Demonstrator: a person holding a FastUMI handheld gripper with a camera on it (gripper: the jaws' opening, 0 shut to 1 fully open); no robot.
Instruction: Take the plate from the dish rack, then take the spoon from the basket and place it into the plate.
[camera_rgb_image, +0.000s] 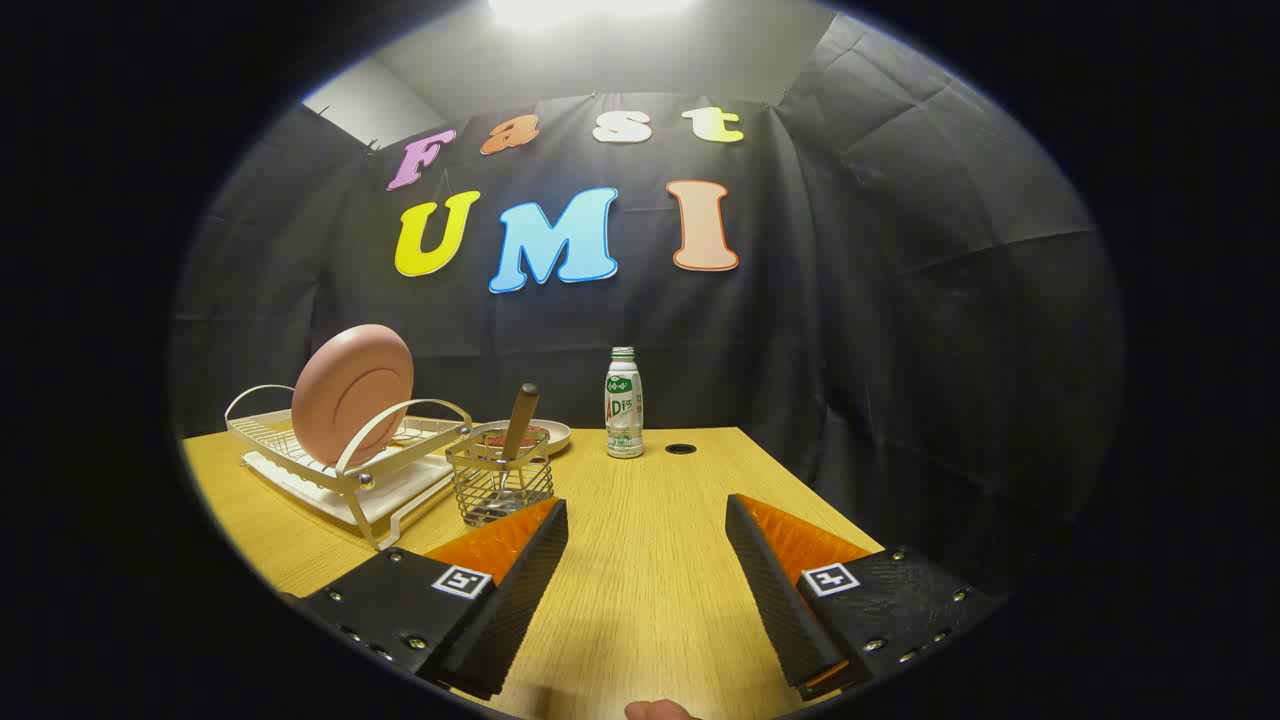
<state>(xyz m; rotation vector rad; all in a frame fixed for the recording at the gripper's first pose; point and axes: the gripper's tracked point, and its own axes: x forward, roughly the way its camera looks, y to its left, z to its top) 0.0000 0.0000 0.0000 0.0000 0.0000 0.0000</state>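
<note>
A pink plate (352, 394) stands on edge in a cream wire dish rack (345, 465) on the wooden table (650, 560), ahead and left of my fingers. Next to the rack on its right is a small wire basket (500, 485) holding a spoon with a brown wooden handle (520, 422) sticking up. My gripper (647, 520) hovers over the table in front of them, open, with nothing between its fingers. The basket sits just beyond the left finger's tip.
A small plastic bottle (624, 403) with a green and white label stands at the table's far edge. A shallow dish (550, 434) lies behind the basket. A dark round hole (680, 449) is in the tabletop right of the bottle. Black cloth walls surround the table.
</note>
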